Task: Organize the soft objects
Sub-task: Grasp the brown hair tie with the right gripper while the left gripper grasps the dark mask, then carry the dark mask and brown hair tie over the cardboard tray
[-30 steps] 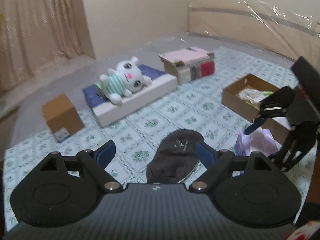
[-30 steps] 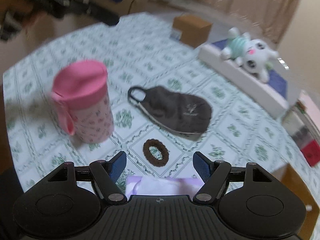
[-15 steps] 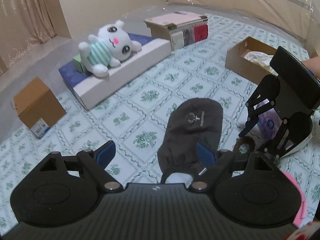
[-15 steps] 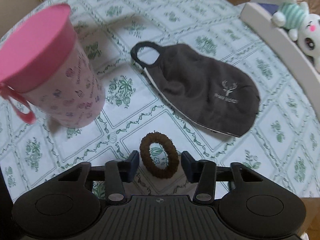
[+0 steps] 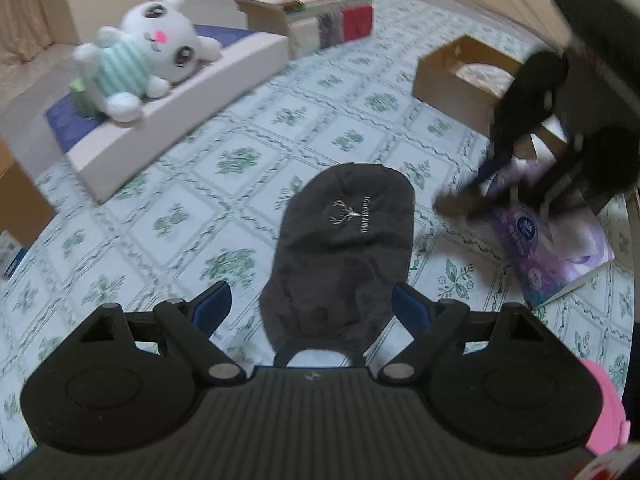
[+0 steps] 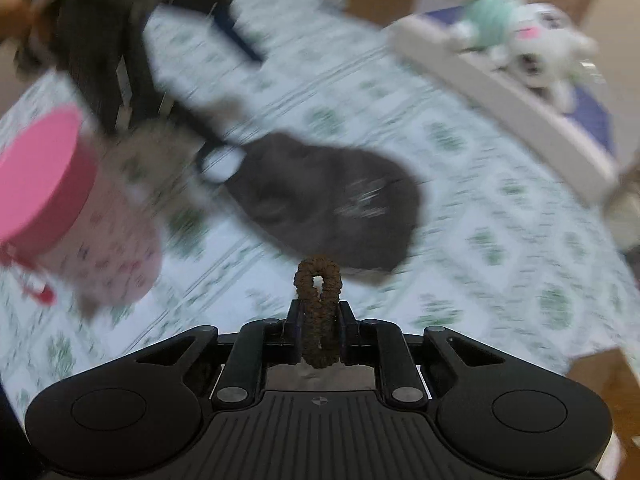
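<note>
A: Looking left to right, what is done so far?

B: Little, I judge. The plush (image 5: 148, 56) lies on the white box (image 5: 208, 80), far left. The mask (image 5: 344, 248) lies flat on the cloth (image 5: 240, 136), its long axis running straight away from the left gripper (image 5: 308, 300), ear loop nearest it. That gripper's jaws stand wide apart, empty, straddling the mask's near end.

A: And further right?

B: The right gripper (image 6: 319, 316) has just been closing and is clamped on the scrunchie (image 6: 318, 304), squeezed into a narrow upright loop pointing away from the camera. The carton (image 5: 452, 80) behind looks the likely destination; mask and scrunchie are not yet in it.
</note>
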Action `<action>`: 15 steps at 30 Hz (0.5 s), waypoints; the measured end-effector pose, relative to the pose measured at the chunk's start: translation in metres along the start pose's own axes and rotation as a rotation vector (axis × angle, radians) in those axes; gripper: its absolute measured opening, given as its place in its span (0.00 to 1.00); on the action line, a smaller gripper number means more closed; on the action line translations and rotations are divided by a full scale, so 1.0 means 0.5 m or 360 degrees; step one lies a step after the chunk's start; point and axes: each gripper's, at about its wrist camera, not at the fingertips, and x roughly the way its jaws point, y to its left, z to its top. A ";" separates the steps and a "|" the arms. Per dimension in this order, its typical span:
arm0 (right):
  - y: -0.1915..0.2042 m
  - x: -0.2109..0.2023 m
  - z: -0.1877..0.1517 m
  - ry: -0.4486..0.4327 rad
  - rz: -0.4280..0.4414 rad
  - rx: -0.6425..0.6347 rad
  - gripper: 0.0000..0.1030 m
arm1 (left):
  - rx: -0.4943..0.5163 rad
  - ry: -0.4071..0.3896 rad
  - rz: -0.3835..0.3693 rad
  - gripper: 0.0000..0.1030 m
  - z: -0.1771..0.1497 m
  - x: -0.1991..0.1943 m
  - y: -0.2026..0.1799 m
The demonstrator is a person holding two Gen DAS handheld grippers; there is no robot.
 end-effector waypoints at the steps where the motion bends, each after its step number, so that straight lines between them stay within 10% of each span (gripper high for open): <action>1: -0.013 -0.012 0.002 -0.0025 -0.0037 0.0030 0.16 | 0.0023 0.0019 -0.0019 0.83 0.007 0.010 -0.002; 15: -0.099 -0.011 -0.003 -0.0176 -0.0187 0.0310 0.16 | 0.0358 0.0247 -0.0097 0.84 0.051 0.170 -0.025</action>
